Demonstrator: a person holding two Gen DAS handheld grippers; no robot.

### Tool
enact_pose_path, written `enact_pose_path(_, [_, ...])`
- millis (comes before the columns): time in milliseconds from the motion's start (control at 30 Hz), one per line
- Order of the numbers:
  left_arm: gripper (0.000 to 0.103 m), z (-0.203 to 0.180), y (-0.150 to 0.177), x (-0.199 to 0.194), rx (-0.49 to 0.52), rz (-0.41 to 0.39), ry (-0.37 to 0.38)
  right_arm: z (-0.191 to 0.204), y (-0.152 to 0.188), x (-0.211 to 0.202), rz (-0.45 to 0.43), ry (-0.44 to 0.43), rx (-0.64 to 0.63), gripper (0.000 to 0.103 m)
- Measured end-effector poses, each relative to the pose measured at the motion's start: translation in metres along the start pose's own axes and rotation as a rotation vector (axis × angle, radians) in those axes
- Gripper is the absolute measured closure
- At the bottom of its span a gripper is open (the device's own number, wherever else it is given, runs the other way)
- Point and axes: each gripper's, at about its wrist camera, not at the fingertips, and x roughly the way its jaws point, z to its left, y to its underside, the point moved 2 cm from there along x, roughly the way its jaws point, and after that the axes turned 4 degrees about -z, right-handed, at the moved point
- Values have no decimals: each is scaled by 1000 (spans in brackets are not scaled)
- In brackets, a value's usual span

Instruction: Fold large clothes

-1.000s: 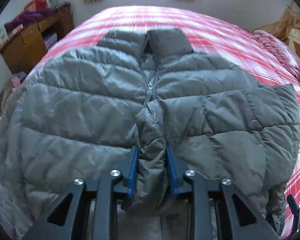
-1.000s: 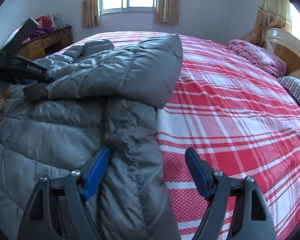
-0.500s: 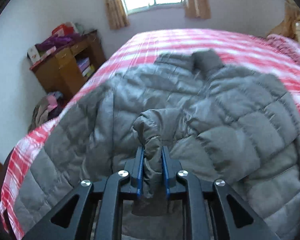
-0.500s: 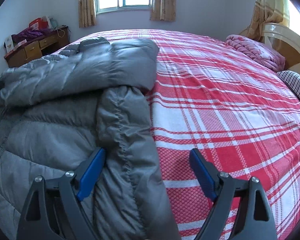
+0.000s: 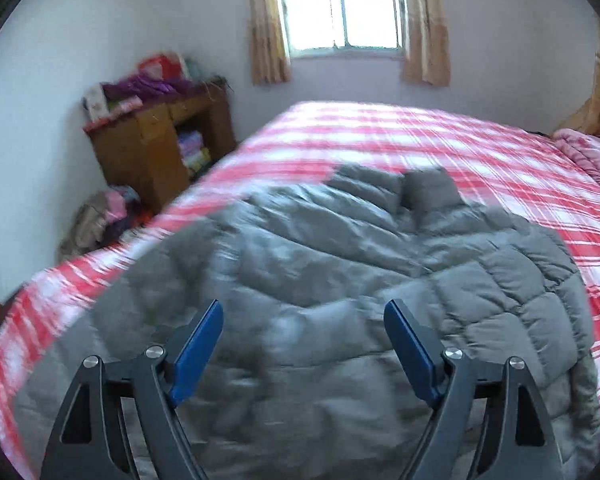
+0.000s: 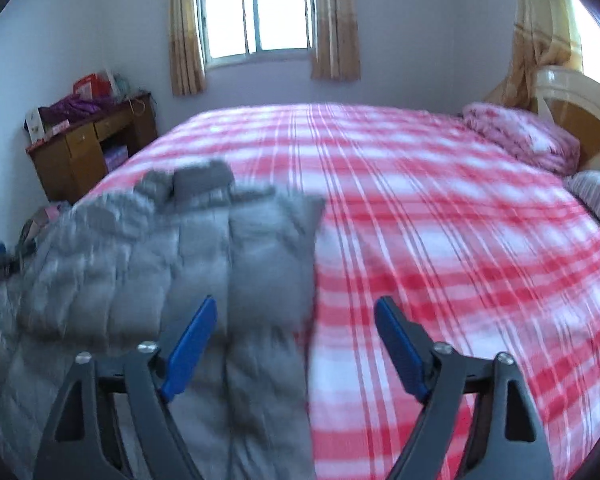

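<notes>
Grey quilted jacket (image 5: 340, 300) lay spread on the red-and-white checked bed (image 5: 480, 152), both grippers above it and holding nothing.

Blue-padded fingers (image 5: 198, 350) of the left gripper (image 5: 304, 348) stood wide at the bottom of its frame, jaws opening, with only the jacket's blurred padding beneath them. In the right wrist view the right gripper (image 6: 296, 344) was also spread but closing, empty, over the jacket's right edge where grey met bedsheet. Beyond, the collar lay mid-frame. Farther off, a wooden desk (image 6: 84, 148) piled with clutter stood at the left, a pink pillow (image 6: 524, 136) at the right, and a curtained window (image 6: 256, 12) at the top.
</notes>
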Motion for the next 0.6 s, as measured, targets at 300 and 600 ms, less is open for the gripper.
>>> enact_pose_path(300, [17, -46, 31, 82, 92, 125, -70, 32, 3, 113, 133, -38, -54, 25])
enact_pose_path(600, [8, -41, 35, 100, 65, 166, -58, 22, 29, 134, 218, -32, -12, 24])
